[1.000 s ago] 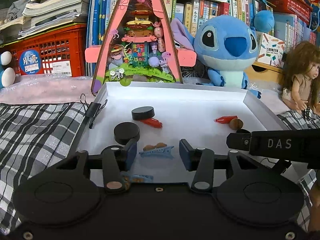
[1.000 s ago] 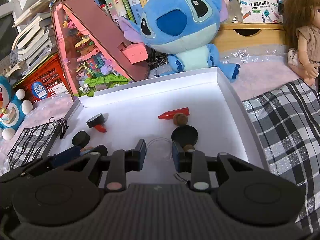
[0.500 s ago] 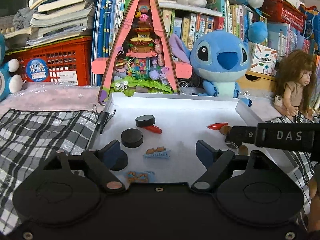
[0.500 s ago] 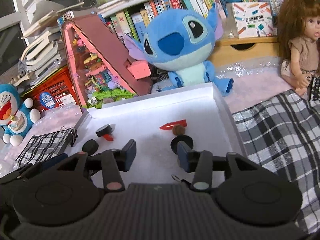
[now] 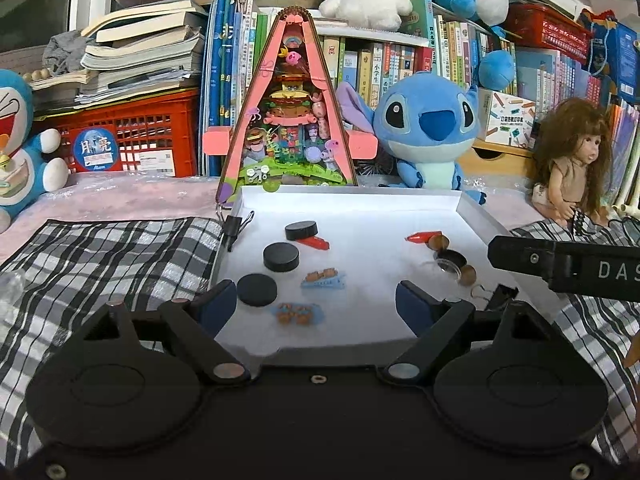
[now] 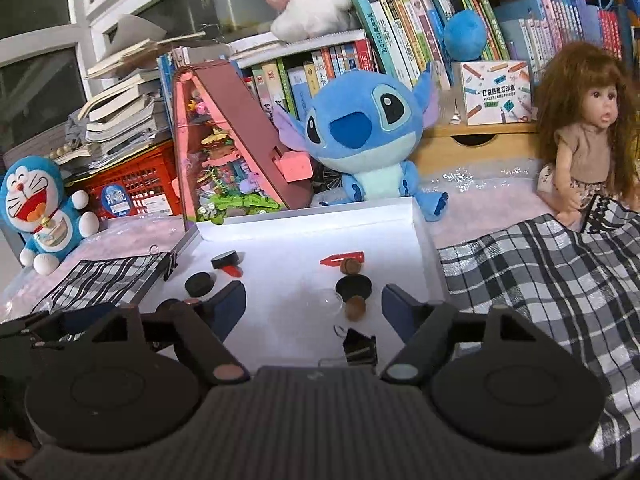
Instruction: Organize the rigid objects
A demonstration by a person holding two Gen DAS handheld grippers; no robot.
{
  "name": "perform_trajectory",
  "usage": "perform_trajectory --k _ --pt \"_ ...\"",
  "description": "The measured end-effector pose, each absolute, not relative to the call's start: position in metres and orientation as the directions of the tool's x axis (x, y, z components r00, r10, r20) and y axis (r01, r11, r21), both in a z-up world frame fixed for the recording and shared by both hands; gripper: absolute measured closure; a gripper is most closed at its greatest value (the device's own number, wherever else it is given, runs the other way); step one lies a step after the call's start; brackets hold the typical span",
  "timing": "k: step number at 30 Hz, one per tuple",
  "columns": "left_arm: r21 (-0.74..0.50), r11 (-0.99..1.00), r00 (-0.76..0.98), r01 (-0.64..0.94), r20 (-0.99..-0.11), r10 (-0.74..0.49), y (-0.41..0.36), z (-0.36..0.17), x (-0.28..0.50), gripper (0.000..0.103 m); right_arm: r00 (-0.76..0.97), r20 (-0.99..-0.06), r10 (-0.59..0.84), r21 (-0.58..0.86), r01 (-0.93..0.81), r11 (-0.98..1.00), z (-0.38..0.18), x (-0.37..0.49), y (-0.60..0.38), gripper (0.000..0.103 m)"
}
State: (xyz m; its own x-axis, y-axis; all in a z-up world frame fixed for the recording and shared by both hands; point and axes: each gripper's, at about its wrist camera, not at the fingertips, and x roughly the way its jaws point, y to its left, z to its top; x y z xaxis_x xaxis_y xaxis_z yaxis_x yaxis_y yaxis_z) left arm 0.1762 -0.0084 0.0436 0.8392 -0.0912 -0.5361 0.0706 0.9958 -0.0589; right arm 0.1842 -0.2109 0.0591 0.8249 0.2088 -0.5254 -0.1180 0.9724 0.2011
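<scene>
Left claw (image 5: pixel 312 304): jaws standing wide, having just been opening, gripping nothing, hovering over the near edge of the white tray (image 5: pixel 472 210). Beneath its gap are lying a black puck (image 5: pixel 257 289) and a blue clip (image 5: pixel 297 313). Right claw (image 6: pixel 312 306): jaws likewise spread after opening, holding nothing; a brown nut (image 6: pixel 355 307) and a binder clip (image 6: pixel 360 346) are sitting on the tray between them.

The white tray (image 5: pixel 472 210) looks like smooth matt card, the round black discs (image 5: pixel 281 256) in it matt plastic, the checked cloth (image 5: pixel 104 256) left and right of it woven fabric, the blue toy (image 5: pixel 430 136) behind soft plush, and the red crate (image 5: pixel 132 140) glossy plastic.
</scene>
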Motion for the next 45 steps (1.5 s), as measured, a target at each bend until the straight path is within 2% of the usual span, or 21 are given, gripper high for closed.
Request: perform_trajectory --k 14,28,32,37,41,45 --pt "-0.042 0.996 0.824 0.076 -0.56 -0.086 -0.002 0.028 0.13 0.016 0.835 -0.52 0.178 0.15 -0.116 0.982 0.045 0.139 -0.208 0.014" --pt "-0.047 0.999 0.777 0.023 -0.628 -0.047 0.007 0.001 0.13 0.015 0.792 -0.601 0.106 0.045 -0.099 0.994 0.008 0.129 -0.197 0.01" --pt "-0.047 0.999 0.77 0.013 -0.637 -0.04 0.008 -0.002 0.132 0.011 0.776 -0.625 0.089 0.03 -0.09 0.995 0.0 0.132 -0.194 0.009" --pt "-0.015 1.0 0.761 0.015 -0.649 -0.021 0.003 -0.004 0.136 0.006 0.764 -0.639 0.087 0.025 -0.092 0.995 -0.005 0.135 -0.193 0.0" --pt "0.002 1.0 0.755 0.0 -0.655 0.002 0.0 -0.005 0.137 0.001 0.756 -0.65 0.079 0.024 -0.084 0.996 -0.007 0.137 -0.193 0.0" --pt "0.001 1.0 0.755 -0.012 -0.656 0.01 0.002 -0.005 0.139 0.0 0.753 -0.654 0.072 0.013 -0.084 0.996 -0.008 0.138 -0.191 0.0"
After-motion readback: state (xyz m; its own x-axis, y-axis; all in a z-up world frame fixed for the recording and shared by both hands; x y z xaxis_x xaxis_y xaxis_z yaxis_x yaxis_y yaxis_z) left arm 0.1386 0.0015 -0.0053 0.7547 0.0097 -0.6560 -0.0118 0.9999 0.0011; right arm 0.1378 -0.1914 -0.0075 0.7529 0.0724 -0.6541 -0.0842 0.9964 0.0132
